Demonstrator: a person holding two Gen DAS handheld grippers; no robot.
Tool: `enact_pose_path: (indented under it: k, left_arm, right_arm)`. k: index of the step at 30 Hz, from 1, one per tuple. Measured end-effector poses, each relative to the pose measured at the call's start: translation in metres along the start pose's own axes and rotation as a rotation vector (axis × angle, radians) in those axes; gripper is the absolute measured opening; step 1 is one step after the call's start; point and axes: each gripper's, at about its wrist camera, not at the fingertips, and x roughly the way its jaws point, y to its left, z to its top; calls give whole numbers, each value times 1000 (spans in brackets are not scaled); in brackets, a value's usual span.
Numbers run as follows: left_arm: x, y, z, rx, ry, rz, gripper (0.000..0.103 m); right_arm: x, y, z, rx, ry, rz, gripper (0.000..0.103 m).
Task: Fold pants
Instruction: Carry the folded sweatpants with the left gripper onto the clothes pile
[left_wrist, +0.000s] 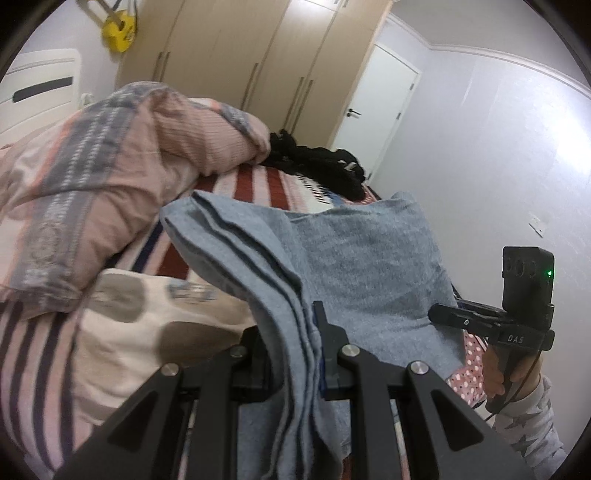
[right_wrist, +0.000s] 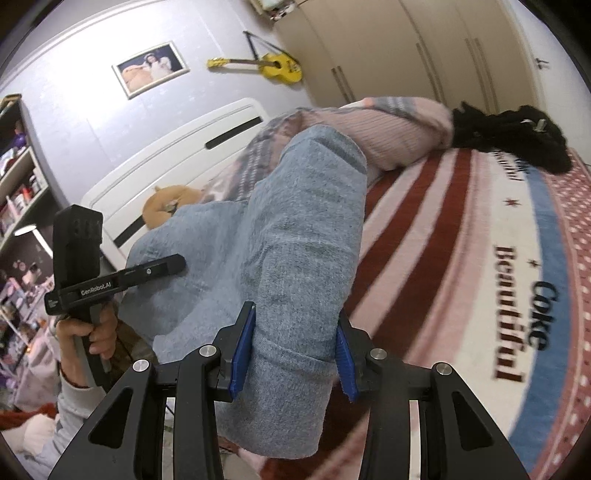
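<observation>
The grey pants (left_wrist: 362, 258) hang folded in layers above the bed, stretched between both grippers. In the left wrist view my left gripper (left_wrist: 291, 332) is shut on a stacked edge of the fabric, which drapes over its left finger. My right gripper (left_wrist: 443, 314) shows at the right edge, a hand on its handle. In the right wrist view the blue pads of my right gripper (right_wrist: 295, 354) press on a thick bundle of the pants (right_wrist: 303, 221). My left gripper (right_wrist: 177, 262) reaches into the cloth from the left.
A striped blanket (right_wrist: 461, 240) with lettering covers the bed. A pink quilt (left_wrist: 92, 184) is heaped at the left, a black garment (left_wrist: 321, 162) lies at the far end, and a cream patterned cloth (left_wrist: 147, 325) lies near the left gripper. Wardrobes (left_wrist: 240, 55) and a door (left_wrist: 376, 110) stand behind.
</observation>
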Motion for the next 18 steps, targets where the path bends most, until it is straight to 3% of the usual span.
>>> enact_pose_path:
  k: [9, 18]
  left_arm:
    - [-17, 80, 13, -58, 57, 64, 14]
    - [21, 138, -1, -122, 169, 82, 14]
  right_arm:
    - [81, 42, 20, -6, 81, 58, 34]
    - [138, 42, 5, 38, 197, 37, 34]
